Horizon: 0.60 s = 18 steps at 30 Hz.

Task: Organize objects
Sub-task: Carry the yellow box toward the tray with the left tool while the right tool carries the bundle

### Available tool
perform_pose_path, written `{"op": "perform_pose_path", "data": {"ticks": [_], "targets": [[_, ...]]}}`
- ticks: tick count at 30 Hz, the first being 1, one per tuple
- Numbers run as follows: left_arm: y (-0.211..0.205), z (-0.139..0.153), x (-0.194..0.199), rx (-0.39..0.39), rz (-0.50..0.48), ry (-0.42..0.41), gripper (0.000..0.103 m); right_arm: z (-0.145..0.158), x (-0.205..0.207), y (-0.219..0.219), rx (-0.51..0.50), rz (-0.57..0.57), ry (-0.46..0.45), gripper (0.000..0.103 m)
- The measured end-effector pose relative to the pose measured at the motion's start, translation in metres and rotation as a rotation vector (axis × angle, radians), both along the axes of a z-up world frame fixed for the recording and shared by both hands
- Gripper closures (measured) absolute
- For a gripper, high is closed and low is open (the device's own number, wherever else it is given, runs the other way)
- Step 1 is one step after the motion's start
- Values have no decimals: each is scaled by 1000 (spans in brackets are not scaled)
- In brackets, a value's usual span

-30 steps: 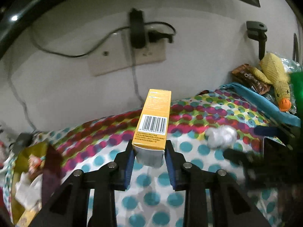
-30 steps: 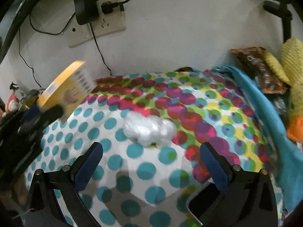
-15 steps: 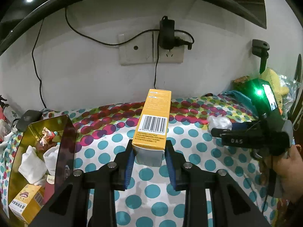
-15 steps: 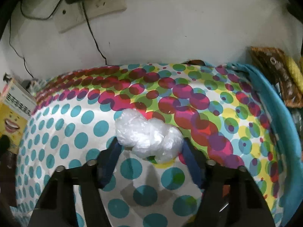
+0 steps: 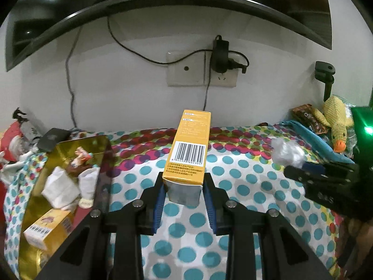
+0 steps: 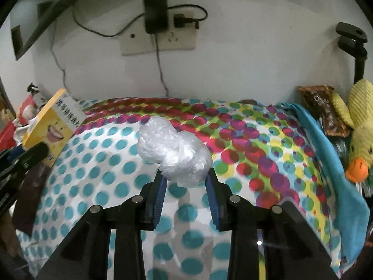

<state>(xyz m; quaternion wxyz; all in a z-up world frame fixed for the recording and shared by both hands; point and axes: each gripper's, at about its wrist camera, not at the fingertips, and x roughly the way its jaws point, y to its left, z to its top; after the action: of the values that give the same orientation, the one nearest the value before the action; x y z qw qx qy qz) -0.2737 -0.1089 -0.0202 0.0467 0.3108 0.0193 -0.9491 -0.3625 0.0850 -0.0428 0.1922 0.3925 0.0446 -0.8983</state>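
My left gripper [image 5: 184,186] is shut on an orange carton [image 5: 189,150] with a barcode, held above the polka-dot cloth [image 5: 233,186]. The carton also shows at the left of the right wrist view [image 6: 50,123]. My right gripper [image 6: 185,178] is shut on a crumpled clear plastic wad [image 6: 173,150], lifted off the cloth [image 6: 244,144]. In the left wrist view the wad [image 5: 288,152] sits at the tip of the right gripper [image 5: 300,168] on the right. A gold tin box [image 5: 30,212] at lower left holds white packets and a small yellow carton [image 5: 47,228].
A wall socket [image 5: 202,72] with a black adapter and cables is on the wall behind. A yellow plush duck [image 6: 360,128], a brown snack packet [image 6: 326,112] and a blue cloth [image 6: 326,158] lie at the right. Clutter and a dark device [image 5: 52,138] sit at far left.
My right gripper has closed on the plastic wad and lifted it off the cloth. My left gripper, still holding the carton, has pulled back and shifted left, bringing the gold tin into view.
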Motion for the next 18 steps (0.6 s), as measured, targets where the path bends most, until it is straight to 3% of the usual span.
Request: {"op": "perform_pose_path", "data": {"ticks": [9, 18], "targets": [[-8, -4, 41, -8, 81, -16, 72, -12, 60, 0, -20, -11, -25, 72], [-4, -10, 77, -7, 97, -30, 72, -25, 104, 10, -59, -34, -54, 71]]}}
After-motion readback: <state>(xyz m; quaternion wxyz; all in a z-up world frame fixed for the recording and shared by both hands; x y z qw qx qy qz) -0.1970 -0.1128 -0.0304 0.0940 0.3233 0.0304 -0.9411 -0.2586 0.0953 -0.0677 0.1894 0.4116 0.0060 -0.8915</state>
